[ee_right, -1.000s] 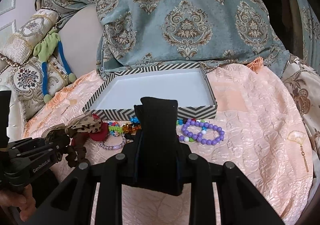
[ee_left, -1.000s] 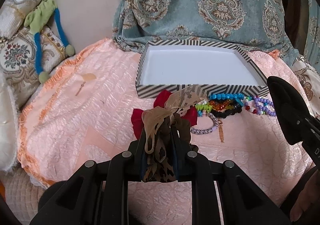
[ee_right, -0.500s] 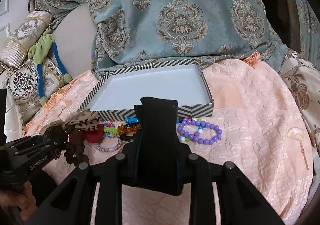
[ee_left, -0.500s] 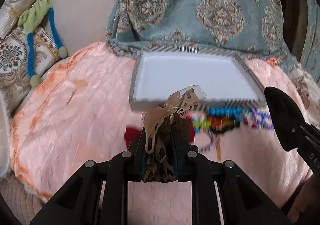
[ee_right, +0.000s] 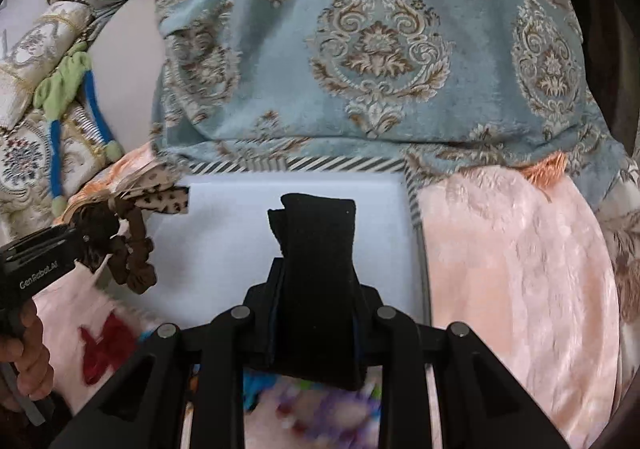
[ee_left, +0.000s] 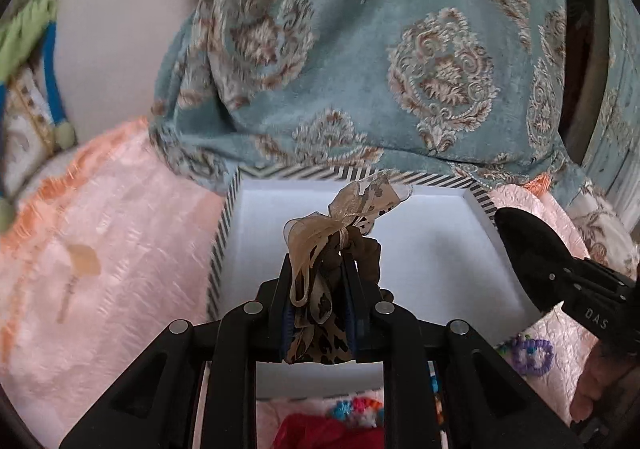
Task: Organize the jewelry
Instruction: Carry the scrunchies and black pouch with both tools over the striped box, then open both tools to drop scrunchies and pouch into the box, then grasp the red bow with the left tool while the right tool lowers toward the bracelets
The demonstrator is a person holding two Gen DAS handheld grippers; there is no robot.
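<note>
leopard-print scrunchie (ee_left: pixel 320 313) with sheer beige ribbon bow is clenched between the jaws of the left gripper (ee_left: pixel 318 281), hanging above the white floor of the striped box (ee_left: pixel 478 201); its brown ruffled loop dangles free below the jaws in the right wrist view. judged light, soft and limp: it will sag and swing, cannot break, and is best held by the gathered fabric at the knot, as now; the loose ribbon tail could snag on the box rim. the right gripper (ee_right: pixel 316 233) grasps a black fabric piece (ee_right: pixel 320 281), folded and thick, filling the gap between its jaws, also above the box interior. judged equally soft and light, holding steady. the box appears empty inside. remaining items lie on the peach quilted bedspread (ee_right: pixel 520 269) at the near edge of the box: a red fabric piece (ee_left: pixel 332 435), multicoloured bead bracelets (ee_left: pixel 356 411) and a purple bead bracelet (ee_left: pixel 534 355), all blurred. a blue damask cloth (ee_right: pixel 380 49) drapes behind the box. step in hand, by judgement: placing both items in the box.
</note>
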